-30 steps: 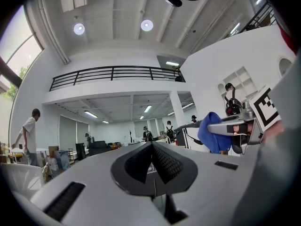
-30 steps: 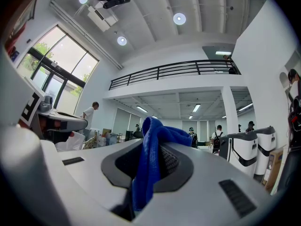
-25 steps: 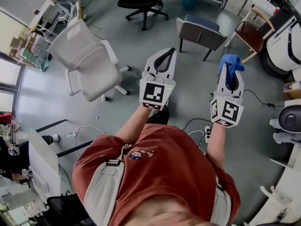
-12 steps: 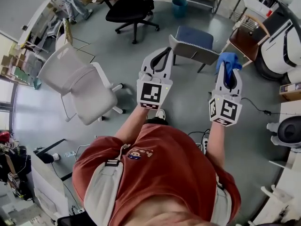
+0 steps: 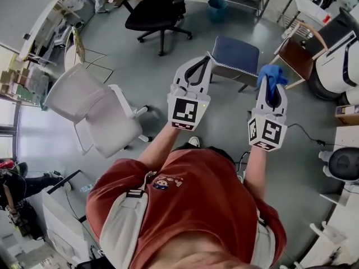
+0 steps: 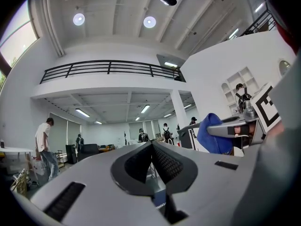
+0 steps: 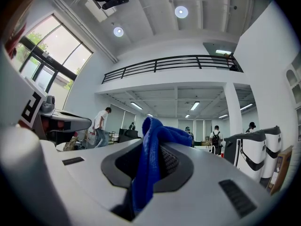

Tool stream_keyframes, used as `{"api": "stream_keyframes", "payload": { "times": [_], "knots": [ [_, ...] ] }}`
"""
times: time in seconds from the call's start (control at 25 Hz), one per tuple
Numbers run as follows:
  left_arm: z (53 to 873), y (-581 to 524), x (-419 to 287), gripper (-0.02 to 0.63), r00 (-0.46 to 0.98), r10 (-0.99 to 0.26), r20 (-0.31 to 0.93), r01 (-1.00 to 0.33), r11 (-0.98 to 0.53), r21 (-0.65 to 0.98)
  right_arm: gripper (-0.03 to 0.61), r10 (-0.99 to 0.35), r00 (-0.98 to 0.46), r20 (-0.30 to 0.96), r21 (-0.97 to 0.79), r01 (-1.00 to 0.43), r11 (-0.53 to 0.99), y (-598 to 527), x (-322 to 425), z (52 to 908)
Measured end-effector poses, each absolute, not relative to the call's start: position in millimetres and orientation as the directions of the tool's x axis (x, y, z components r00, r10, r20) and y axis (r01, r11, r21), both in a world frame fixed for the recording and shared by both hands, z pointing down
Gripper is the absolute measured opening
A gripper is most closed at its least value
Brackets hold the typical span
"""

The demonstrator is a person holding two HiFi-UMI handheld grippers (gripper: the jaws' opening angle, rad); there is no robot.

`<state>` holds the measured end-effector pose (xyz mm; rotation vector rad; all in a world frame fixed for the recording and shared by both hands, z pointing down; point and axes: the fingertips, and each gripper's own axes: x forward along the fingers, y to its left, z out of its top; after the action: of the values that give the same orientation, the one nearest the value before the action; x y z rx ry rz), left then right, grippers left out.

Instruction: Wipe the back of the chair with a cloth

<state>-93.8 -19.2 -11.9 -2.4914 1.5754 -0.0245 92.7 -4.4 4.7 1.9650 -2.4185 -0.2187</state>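
Observation:
Both grippers are held up at chest height and point forward. My right gripper (image 5: 271,82) is shut on a blue cloth (image 5: 272,73); in the right gripper view the cloth (image 7: 149,160) hangs bunched between the jaws and down over them. My left gripper (image 5: 197,64) is shut, its tips meeting with nothing between them (image 6: 152,144). Just beyond both grippers on the floor stands a grey chair with a blue seat (image 5: 236,50), its back turned towards me. The cloth (image 6: 213,134) also shows at the right of the left gripper view.
A white office chair (image 5: 101,114) stands to the left, a black office chair (image 5: 160,7) farther ahead, and a wooden chair with a brown seat (image 5: 296,45) at the right. A teal bin (image 5: 217,7) sits at the back. Cables (image 5: 305,129) lie on the floor at the right. People stand across the hall.
The view has shifted forward: the blue-seated chair now lies closer, right beyond the gripper tips, and the white chair sits farther left. Both grippers keep the same pose and hold.

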Motion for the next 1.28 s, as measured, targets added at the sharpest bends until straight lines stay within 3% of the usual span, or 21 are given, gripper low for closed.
{"api": "stream_keyframes", "payload": {
  "times": [0.84, 1.08, 1.28],
  "knots": [
    [27, -73, -1, 0.014, 0.385, -0.922, -0.044, -0.915, -0.376, -0.144, 0.051, -0.968, -0.250, 0.007, 0.120, -0.961, 0.249, -63, 184, 49],
    [79, -78, 20, 0.014, 0.365, -0.926, 0.101, -0.920, -0.375, -0.115, 0.051, -0.961, -0.255, 0.105, 0.040, -0.965, 0.260, -72, 200, 109],
    [136, -87, 49, 0.014, 0.351, -0.926, 0.143, -0.922, -0.368, -0.119, 0.051, -0.948, -0.248, 0.199, 0.009, -0.967, 0.254, -78, 231, 174]
  ]
}}
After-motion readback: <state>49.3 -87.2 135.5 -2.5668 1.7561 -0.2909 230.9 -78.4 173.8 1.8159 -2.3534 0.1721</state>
